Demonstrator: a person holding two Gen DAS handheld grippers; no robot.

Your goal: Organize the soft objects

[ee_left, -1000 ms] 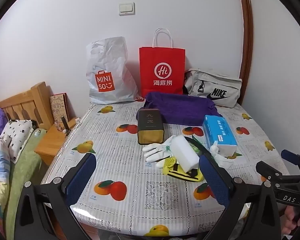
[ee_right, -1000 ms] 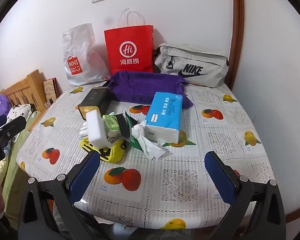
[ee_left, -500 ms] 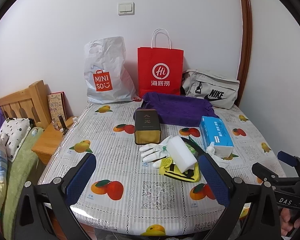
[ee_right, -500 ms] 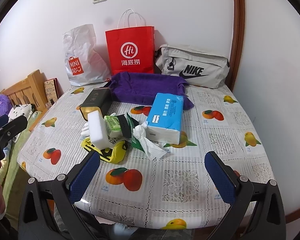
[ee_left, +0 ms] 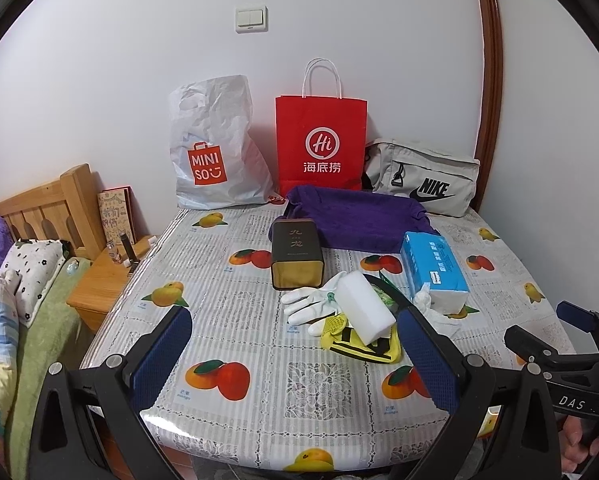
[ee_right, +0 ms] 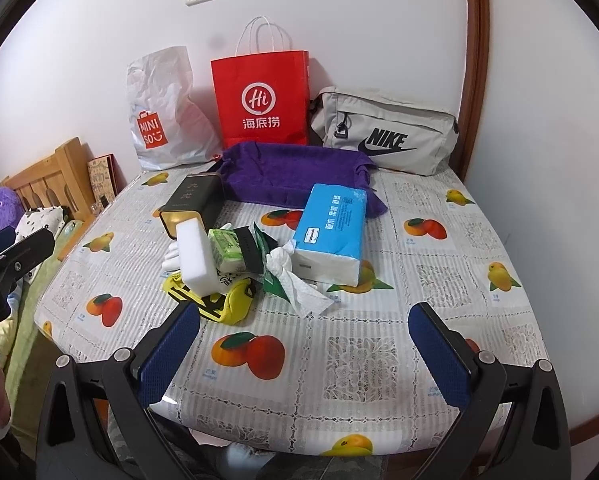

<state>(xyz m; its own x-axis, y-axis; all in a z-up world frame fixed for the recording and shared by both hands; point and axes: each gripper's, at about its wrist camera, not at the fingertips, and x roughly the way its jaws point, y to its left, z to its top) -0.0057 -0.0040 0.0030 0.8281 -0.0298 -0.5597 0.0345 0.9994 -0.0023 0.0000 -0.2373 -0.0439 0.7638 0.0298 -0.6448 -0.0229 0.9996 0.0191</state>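
Both wrist views have drawn back slightly from the pile since the earlier frames; nothing on the counter has shifted. Left gripper and right gripper hover with jaws spread wide, released and empty. At 12 o'clock from the left jaws lie a limp white glove, then a white sponge block, light, compressible, best pinched across its long sides, then a soft tissue pack at 1 o'clock.
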